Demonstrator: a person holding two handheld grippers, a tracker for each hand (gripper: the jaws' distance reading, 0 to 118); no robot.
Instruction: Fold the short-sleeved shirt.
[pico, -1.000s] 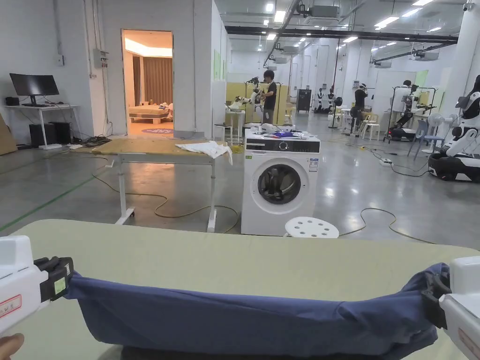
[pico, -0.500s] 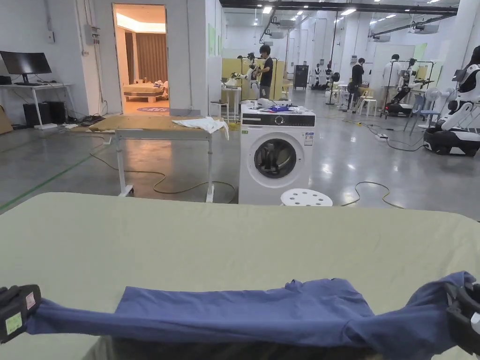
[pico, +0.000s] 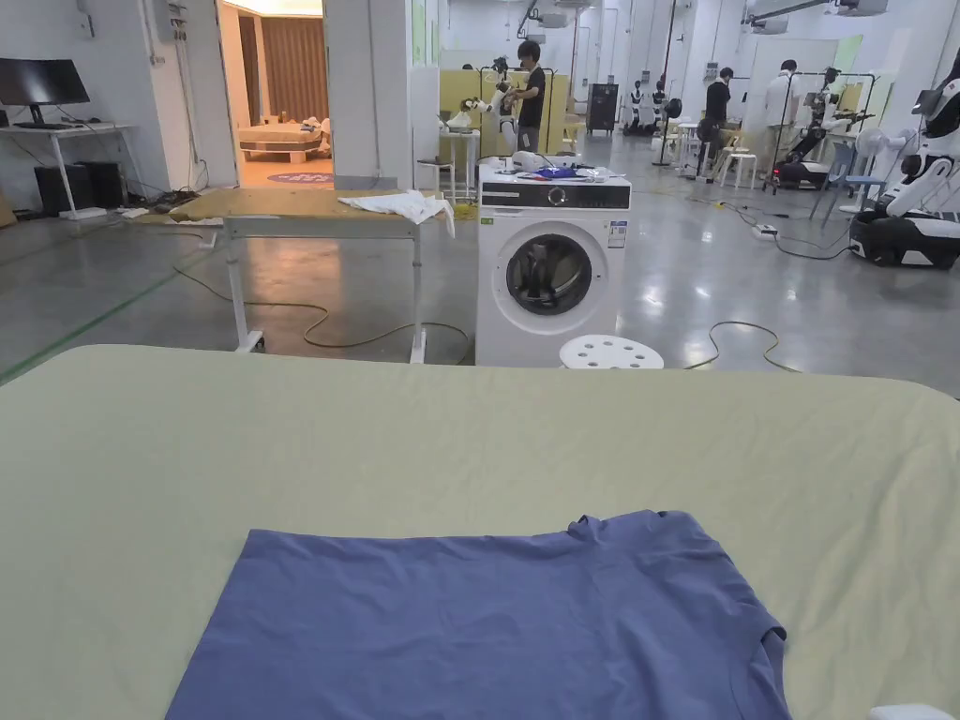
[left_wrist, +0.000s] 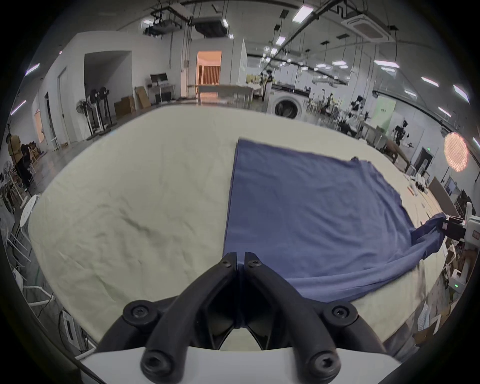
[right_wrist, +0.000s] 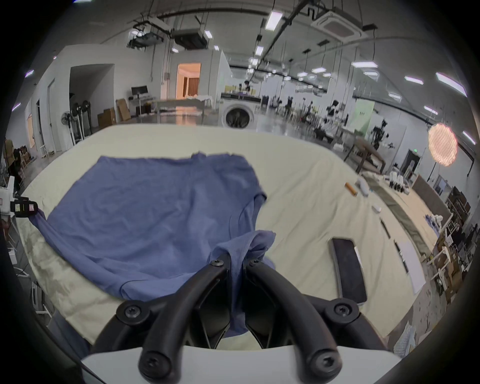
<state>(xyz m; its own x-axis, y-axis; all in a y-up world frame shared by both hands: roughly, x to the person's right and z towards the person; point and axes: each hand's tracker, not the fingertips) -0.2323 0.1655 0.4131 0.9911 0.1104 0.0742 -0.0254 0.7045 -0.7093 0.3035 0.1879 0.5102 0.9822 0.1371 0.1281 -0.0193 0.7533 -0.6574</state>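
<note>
Blue shirt (pico: 487, 628) flat on table (pico: 375, 441); L gripper (left_wrist: 240, 261) & R gripper (right_wrist: 235, 262) both clamp its near corners, seemingly.

No text, brand, number or sign is resolving to a readable state in any view. The sticker on the washer (pico: 616, 234) front is showing as a small white-and-blue patch, too small to read. The coloured stickers on the left tool (right_wrist: 24, 207), seen in the right gripper view, are appearing as blurred green and red marks only. The monitor (pico: 37, 82) screen is displaying dark.
</note>
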